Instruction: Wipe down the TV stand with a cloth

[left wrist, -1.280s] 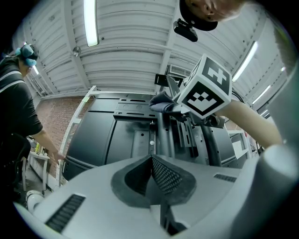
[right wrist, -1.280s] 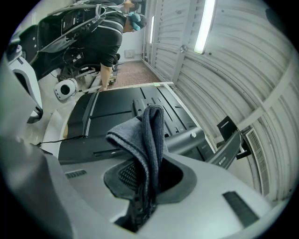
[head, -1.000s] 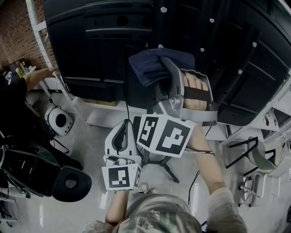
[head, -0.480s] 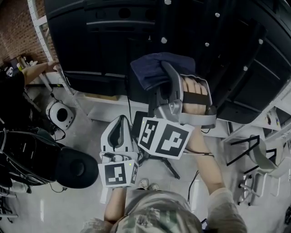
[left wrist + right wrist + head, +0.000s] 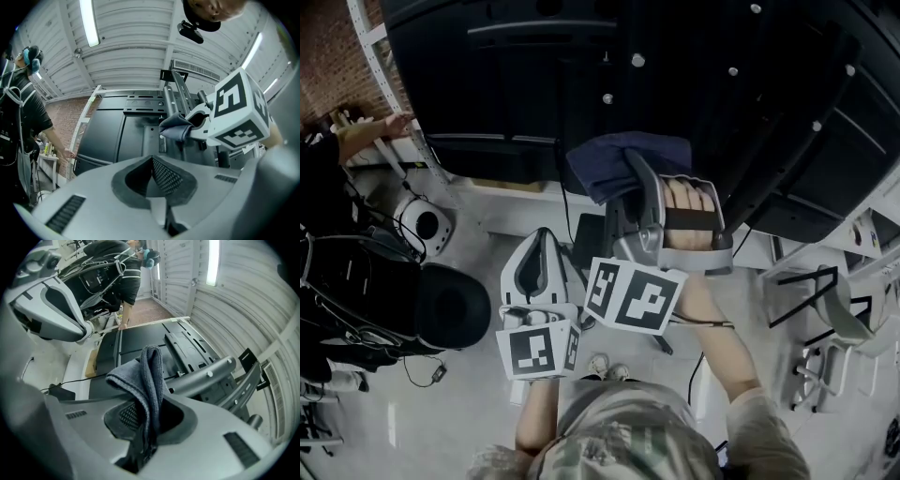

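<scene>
At the foot of the black metal TV stand (image 5: 623, 80), we see the right gripper (image 5: 145, 423) clamped on a dark blue folded cloth (image 5: 143, 376). The fabric is pinched between its jaws and droops over to one side. From the head view, the cloth sits at the gripper's tip against the stand's dark panel, just below the bolted upright column. A bare hand (image 5: 689, 202) under a black strap grips the right gripper, whose white cube with black square markers (image 5: 633, 295) faces us.

The left gripper (image 5: 159, 187) hangs lower and nearer the person. Its jaws are closed together with nothing between them, and it is well apart from the stand. Its own marker cube (image 5: 534, 349) sits beside the other.

Beyond the grippers lies a pale glossy floor (image 5: 478, 412) with a thin black cable (image 5: 562, 211) running across it. A black round seat (image 5: 455, 305) and a small white round device (image 5: 424, 223) lie to the left. There, a second person in dark clothing (image 5: 323, 187) rests a hand on a white metal frame (image 5: 380, 56) before a red brick wall (image 5: 328, 56).
</scene>
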The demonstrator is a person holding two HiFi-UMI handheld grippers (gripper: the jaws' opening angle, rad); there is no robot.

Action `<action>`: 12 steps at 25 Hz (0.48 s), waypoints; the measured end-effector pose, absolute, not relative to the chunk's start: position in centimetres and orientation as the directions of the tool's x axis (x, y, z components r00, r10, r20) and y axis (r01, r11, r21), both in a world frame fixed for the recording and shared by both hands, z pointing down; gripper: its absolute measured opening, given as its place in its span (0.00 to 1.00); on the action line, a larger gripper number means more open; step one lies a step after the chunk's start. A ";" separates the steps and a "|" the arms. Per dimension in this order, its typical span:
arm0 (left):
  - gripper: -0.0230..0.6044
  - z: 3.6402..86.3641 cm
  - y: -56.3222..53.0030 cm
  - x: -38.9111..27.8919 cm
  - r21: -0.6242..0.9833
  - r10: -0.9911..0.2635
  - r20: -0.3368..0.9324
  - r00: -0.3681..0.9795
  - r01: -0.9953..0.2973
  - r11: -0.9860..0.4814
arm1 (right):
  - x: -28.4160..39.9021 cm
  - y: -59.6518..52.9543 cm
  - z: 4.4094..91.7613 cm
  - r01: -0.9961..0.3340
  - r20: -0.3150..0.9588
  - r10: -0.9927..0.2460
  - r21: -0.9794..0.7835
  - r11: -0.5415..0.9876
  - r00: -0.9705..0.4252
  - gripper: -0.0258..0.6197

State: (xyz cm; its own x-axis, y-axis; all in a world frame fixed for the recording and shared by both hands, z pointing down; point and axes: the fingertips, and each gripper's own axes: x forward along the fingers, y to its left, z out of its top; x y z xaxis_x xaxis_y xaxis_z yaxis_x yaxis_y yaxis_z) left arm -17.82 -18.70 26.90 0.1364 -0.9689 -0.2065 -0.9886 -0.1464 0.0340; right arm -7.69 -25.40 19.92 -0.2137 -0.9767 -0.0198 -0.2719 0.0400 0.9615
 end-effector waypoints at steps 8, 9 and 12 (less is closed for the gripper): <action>0.06 28.0 -19.2 -18.4 0.032 -0.972 -0.195 0.133 -0.989 -0.142 | -8.4 -25.7 24.7 -0.279 0.073 -0.971 0.951 0.137 -0.229 0.14; 0.06 28.1 -19.2 -18.4 0.030 -0.973 -0.192 0.131 -0.990 -0.139 | -8.4 -25.6 25.2 -0.282 0.083 -0.969 0.948 0.149 -0.231 0.14; 0.06 28.5 -19.2 -18.9 0.033 -0.976 -0.180 0.119 -0.991 -0.127 | -8.3 -25.6 26.6 -0.284 0.113 -0.966 0.942 0.179 -0.234 0.14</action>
